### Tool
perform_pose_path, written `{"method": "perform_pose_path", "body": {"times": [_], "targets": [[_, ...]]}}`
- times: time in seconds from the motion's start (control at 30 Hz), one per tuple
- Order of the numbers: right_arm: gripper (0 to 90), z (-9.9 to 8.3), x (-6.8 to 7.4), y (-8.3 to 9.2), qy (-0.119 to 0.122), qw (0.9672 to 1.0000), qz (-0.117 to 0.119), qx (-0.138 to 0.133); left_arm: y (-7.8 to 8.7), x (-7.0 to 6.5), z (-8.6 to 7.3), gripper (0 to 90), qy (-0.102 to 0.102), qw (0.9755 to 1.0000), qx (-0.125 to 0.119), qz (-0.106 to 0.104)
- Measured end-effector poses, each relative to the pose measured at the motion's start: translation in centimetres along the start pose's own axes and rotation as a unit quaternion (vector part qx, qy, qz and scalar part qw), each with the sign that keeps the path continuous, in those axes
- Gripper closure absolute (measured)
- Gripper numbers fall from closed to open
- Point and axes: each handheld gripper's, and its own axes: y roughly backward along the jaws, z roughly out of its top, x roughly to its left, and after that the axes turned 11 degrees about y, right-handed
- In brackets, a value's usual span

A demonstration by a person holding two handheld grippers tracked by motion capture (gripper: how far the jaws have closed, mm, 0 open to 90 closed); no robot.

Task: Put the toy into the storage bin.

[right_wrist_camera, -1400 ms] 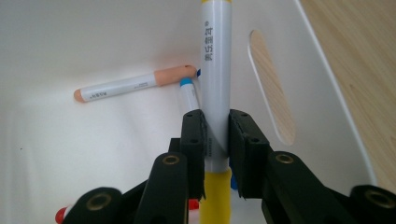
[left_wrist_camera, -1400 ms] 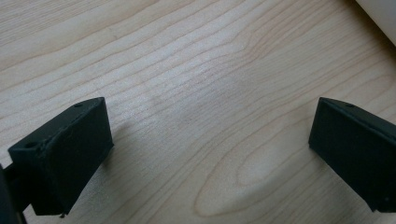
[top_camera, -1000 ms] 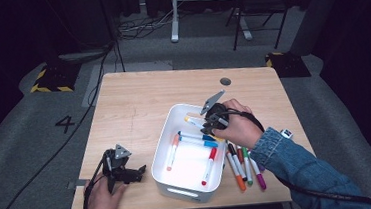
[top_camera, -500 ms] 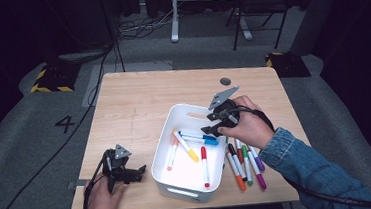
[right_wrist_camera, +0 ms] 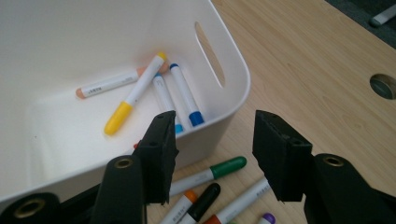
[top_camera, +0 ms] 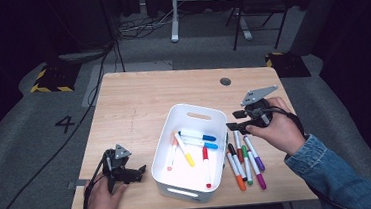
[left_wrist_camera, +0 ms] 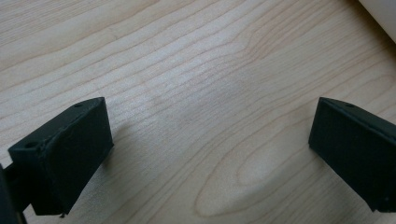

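Note:
A white bin (top_camera: 209, 113) stands mid-table and holds a yellow marker (top_camera: 184, 150), two blue ones (top_camera: 199, 135), a red one (top_camera: 206, 166) and a peach one (top_camera: 171, 156). Several loose markers (top_camera: 244, 163) lie in a row on the wood to its right. My right gripper (top_camera: 233, 121) hovers over the far end of that row, beside the bin's right wall. It is open; its jaws have just been closing a little, with nothing between them. In the right gripper view the jaws (right_wrist_camera: 215, 121) frame the bin corner (right_wrist_camera: 236, 100) and a green marker (right_wrist_camera: 212, 171). My left gripper (top_camera: 140, 173) rests open at the front left.
A round cable hole (top_camera: 225, 81) sits in the tabletop behind the right hand. Bare wood lies left of the bin and under the left gripper (left_wrist_camera: 210, 112), whose view catches the bin's edge (left_wrist_camera: 380, 16). Chair and desk legs stand on the floor beyond the table.
My right gripper moved right and slightly up, from above the bin to beside it, and its jaws opened. A yellow marker now lies in the bin. The left gripper stayed put.

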Motion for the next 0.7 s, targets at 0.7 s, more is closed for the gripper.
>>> {"method": "perform_pose_path", "body": {"times": [0.7], "targets": [[55.2,-9.7,-1.5,-2.3,-0.072,0.9938,-0.011,0.084,0.0,0.0,0.0,0.0,0.000,1.0000,0.000,0.000]]}}
